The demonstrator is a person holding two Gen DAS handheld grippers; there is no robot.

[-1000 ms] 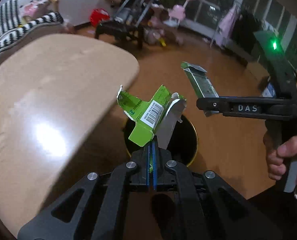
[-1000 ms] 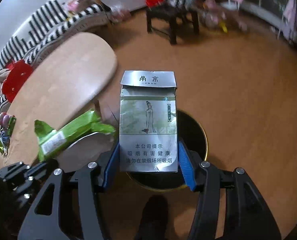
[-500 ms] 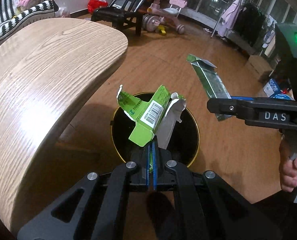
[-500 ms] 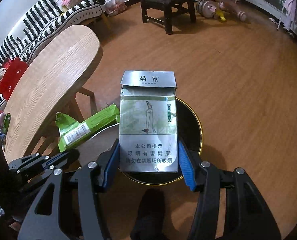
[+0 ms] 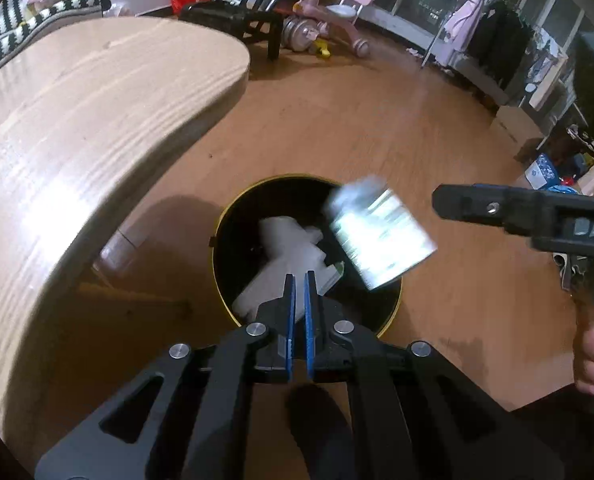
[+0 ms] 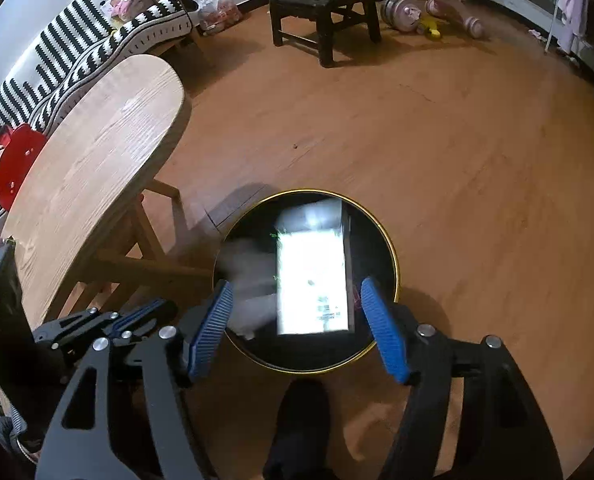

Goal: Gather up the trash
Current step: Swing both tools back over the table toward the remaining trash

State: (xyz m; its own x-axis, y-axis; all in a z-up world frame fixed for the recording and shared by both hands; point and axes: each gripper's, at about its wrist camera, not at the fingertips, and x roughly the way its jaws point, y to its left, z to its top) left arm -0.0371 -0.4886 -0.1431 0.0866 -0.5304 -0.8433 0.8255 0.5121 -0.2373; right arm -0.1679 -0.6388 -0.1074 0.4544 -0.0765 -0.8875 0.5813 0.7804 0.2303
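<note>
Right wrist view: both jaws released, blurred cigarette pack (image 6: 312, 276) above bin (image 6: 389, 248).

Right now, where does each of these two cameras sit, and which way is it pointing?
Left wrist: sits on the left gripper, looking down into the trash bin; its fingers, the right gripper and the person's hand show.
Right wrist: sits on the right gripper, looking down into the trash bin; its open fingers and the left gripper show.
Shared: bin, falling cigarette pack, wooden table.
</note>
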